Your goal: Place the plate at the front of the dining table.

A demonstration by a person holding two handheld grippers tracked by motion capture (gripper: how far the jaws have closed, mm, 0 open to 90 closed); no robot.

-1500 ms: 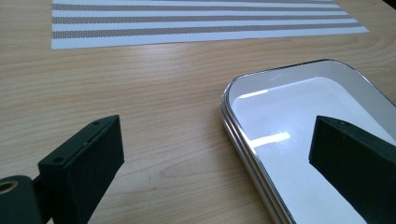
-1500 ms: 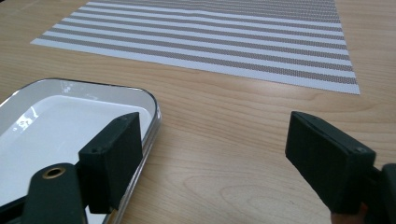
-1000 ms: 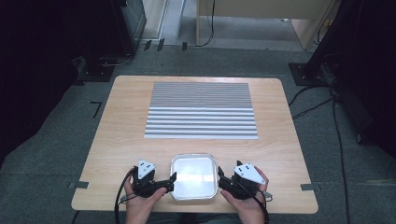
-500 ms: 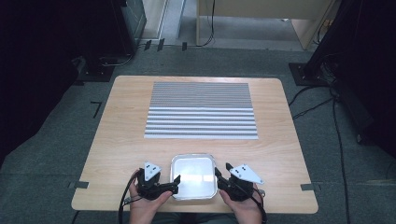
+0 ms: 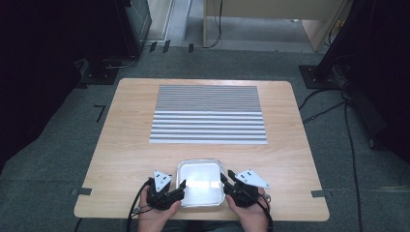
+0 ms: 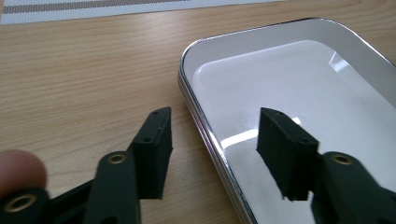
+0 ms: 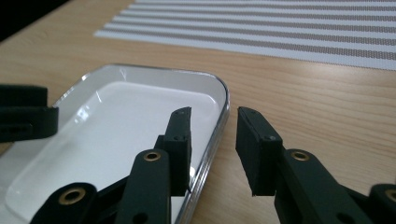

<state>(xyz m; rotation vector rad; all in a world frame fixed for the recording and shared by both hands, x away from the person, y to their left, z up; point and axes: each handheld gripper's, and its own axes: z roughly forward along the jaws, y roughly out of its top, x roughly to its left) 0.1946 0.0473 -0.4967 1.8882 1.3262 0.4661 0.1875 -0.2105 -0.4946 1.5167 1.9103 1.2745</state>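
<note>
Shiny metal forms the rim of the tray (image 5: 200, 164), a shallow rounded-corner dish with a white inside, which sits on the wooden table (image 5: 121, 145) at the edge nearest us. We take the tray as our landmark. Beyond it, toward the far side of the table, lies the striped mat (image 5: 208, 114), grey and white, well apart from the tray.

Our left gripper (image 5: 175, 189) sits at the tray's left side. In the left gripper view its jaws straddle the tray's left rim, one over the wood outside, one over the white inside, and they have just been closing. A clear gap shows on both sides of the rim, so nothing is clamped.

Our right gripper (image 5: 227, 181) sits at the tray's right side. In the right gripper view its jaws have also just been closing around the right rim, one inside, one outside; we cannot tell whether the pads press on the metal.
</note>
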